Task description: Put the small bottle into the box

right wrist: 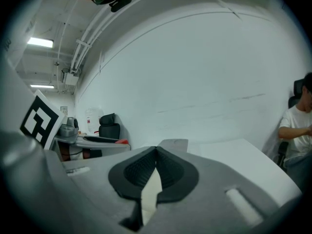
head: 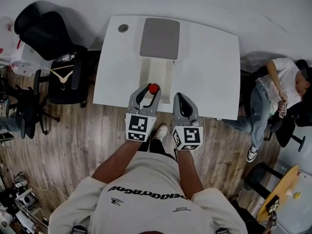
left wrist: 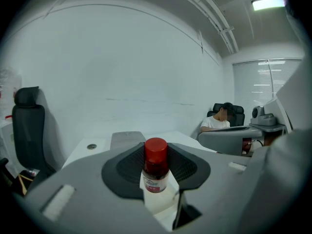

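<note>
A small bottle (head: pixel 153 88) with a red cap and a white label (left wrist: pixel 156 167) stands upright between the jaws of my left gripper (head: pixel 147 89), which is shut on it. It hangs over the near end of a long white box (head: pixel 157 73) whose grey lid (head: pixel 159 38) lies open at the far end. The box rests on a white table (head: pixel 209 67). My right gripper (head: pixel 180 98) hovers just right of the box near the table's front edge, shut with nothing between its pads (right wrist: pixel 168 172). The left gripper view also shows the grey lid (left wrist: pixel 127 139) beyond the bottle.
A round cable hole (head: pixel 123 28) sits at the table's far left corner. Black office chairs (head: pixel 51 38) stand left of the table. A seated person (head: pixel 278 89) is at the right. Wooden floor lies in front.
</note>
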### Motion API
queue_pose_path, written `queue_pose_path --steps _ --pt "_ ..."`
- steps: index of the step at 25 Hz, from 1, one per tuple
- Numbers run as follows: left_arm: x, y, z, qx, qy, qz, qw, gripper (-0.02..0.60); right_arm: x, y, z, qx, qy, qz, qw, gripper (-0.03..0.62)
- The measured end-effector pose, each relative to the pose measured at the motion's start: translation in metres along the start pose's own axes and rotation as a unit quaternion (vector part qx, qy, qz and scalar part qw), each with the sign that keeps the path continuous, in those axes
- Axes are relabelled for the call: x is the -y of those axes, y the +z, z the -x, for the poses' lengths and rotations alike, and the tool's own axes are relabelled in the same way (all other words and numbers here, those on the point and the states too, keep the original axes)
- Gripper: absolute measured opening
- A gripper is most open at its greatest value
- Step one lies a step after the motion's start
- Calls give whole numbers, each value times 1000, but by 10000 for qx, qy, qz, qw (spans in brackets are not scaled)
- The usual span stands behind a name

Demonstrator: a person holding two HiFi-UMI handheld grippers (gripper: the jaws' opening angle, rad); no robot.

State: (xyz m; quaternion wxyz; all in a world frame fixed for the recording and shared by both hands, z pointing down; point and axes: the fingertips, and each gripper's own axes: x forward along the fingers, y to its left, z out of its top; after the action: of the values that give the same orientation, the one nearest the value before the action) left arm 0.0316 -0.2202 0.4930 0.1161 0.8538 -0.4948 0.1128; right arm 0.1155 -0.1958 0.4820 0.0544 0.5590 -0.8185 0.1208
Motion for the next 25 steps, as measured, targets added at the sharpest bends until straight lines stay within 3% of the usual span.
queue_pose_path --steps 25 --pt "-31 -36 -54 -345 268 21 9990 144 10 -16 -20 -207 27 -59 9998 0"
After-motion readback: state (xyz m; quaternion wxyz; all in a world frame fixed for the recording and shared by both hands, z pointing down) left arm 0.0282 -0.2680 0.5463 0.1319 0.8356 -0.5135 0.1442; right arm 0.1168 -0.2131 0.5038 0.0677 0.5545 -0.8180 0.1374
